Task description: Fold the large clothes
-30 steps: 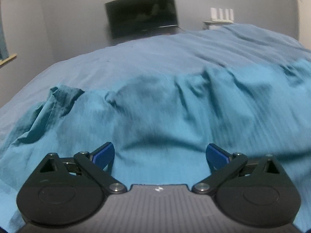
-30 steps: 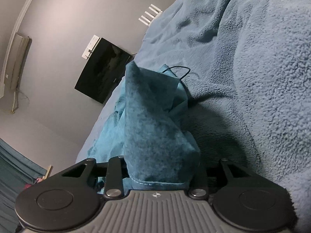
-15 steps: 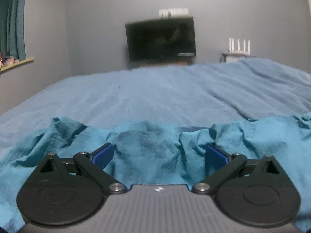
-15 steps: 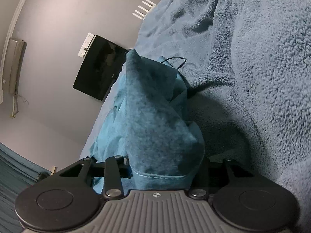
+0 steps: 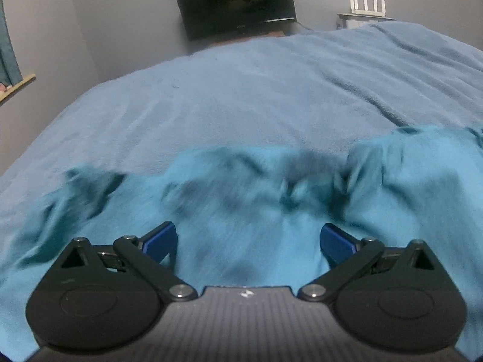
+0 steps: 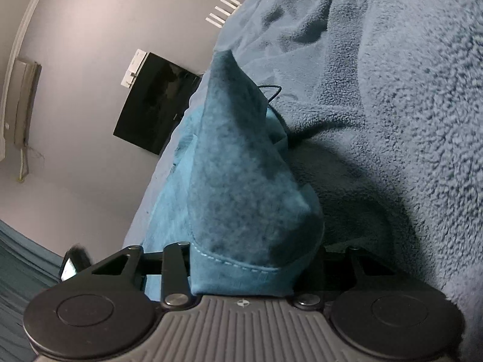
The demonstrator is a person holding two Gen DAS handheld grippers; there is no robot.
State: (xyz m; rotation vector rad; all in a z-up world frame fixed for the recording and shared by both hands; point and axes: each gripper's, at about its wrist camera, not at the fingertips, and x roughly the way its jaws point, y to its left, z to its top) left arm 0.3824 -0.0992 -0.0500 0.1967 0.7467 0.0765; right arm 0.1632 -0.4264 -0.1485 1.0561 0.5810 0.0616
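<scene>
A teal garment (image 5: 247, 199) lies rumpled across the near part of a blue fleece-covered bed (image 5: 256, 96). My left gripper (image 5: 248, 241) is open just above the cloth, its blue pads (image 5: 160, 239) wide apart and empty. In the right wrist view my right gripper (image 6: 247, 259) is shut on a hemmed edge of the same teal garment (image 6: 241, 181), which rises in a peak in front of the camera and hides the fingertips. A thin dark cord (image 6: 271, 90) shows beyond the peak.
A dark TV (image 5: 235, 0) stands against the grey wall beyond the bed, with a white router (image 5: 366, 3) to its right. A window ledge (image 5: 18, 86) and curtain are at the left. The fleece blanket (image 6: 392, 105) bulges up on the right gripper's right side.
The left gripper tilted down again toward the garment, which now fills more of its view and is motion-blurred. The right gripper keeps its hold and has shifted only slightly.
</scene>
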